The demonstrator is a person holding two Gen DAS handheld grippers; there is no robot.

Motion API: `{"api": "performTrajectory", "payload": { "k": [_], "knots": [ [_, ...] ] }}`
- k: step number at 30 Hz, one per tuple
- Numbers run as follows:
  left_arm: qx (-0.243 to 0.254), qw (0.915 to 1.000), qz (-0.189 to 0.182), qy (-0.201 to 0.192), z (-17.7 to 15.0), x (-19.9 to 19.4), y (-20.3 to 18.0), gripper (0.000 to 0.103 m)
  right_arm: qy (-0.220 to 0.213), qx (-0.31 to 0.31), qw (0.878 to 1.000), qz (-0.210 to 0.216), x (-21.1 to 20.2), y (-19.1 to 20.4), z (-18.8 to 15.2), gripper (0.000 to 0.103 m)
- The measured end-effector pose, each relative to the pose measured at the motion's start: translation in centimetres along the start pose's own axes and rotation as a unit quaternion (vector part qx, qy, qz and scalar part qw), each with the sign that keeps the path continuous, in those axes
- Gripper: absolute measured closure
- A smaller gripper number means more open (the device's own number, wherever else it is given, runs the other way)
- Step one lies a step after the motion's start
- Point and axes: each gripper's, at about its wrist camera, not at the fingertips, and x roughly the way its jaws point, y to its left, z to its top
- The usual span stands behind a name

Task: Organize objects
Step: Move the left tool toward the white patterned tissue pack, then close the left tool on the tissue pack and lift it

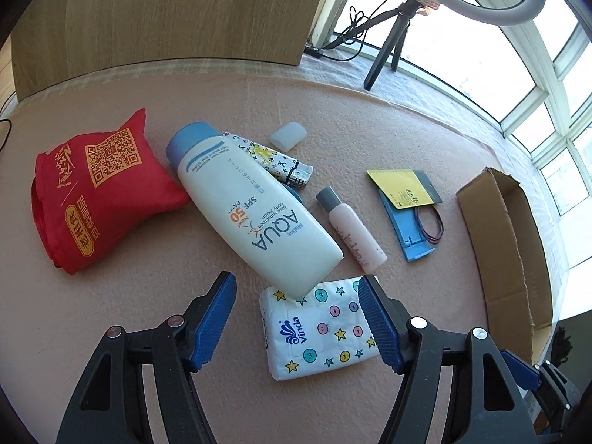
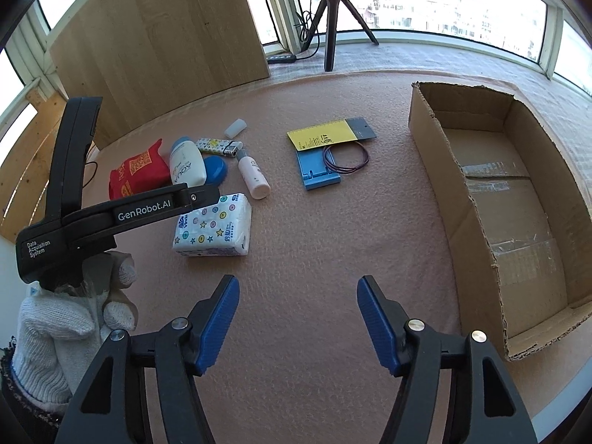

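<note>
My left gripper (image 1: 296,281) is open and hovers low over a star-patterned Vinda tissue pack (image 1: 322,336), which lies between its blue fingers. A white AQUA sunscreen bottle (image 1: 251,207) rests with its base on the pack's far edge. Around the bottle lie a red pouch (image 1: 100,188), a patterned lighter (image 1: 275,161), a white cap (image 1: 288,135) and a small pink bottle (image 1: 351,229). My right gripper (image 2: 297,279) is open over bare pink mat, holding nothing. The open cardboard box (image 2: 518,199) stands to its right.
A yellow card (image 2: 322,137), a blue phone stand (image 2: 318,170) and thin hair bands (image 2: 346,157) lie mid-mat. A blue lid (image 2: 215,170) sits behind the sunscreen. A wooden board (image 2: 166,37) and a tripod (image 2: 333,11) stand at the back. A white-gloved hand (image 2: 55,325) holds the left gripper's black body (image 2: 144,211).
</note>
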Motion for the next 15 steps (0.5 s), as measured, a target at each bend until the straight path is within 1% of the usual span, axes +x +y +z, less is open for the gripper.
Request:
{"api": "performTrajectory", "payload": {
  "k": [1,2,3,7,10,15],
  "knots": [
    [-0.003,1.0,0.001,0.001,0.1,0.3,-0.1,0.031,0.001,0.001,1.0,-0.001,0.0,-0.1,-0.1,0.04],
    [-0.005,1.0,0.0,0.003,0.2,0.5,-0.1,0.033,0.001,0.001,1.0,-0.001,0.0,-0.1,-0.1,0.04],
    [-0.005,1.0,-0.001,0.007,0.2,0.8,-0.1,0.038,0.001,0.002,1.0,-0.001,0.0,-0.2,-0.1,0.04],
    [0.001,1.0,-0.008,0.006,0.0,1.1,-0.4,0.046,0.0,0.003,1.0,-0.005,-0.2,-0.4,-0.3,0.04],
    [0.009,0.9998,-0.014,0.009,-0.2,1.2,-0.6,0.047,0.0,0.005,1.0,-0.004,-0.2,-0.5,-0.3,0.04],
    [0.006,0.9993,-0.033,0.015,-1.7,0.7,-0.3,0.047,0.0,0.006,1.0,-0.003,-0.2,-0.6,-0.3,0.04]
  ]
}}
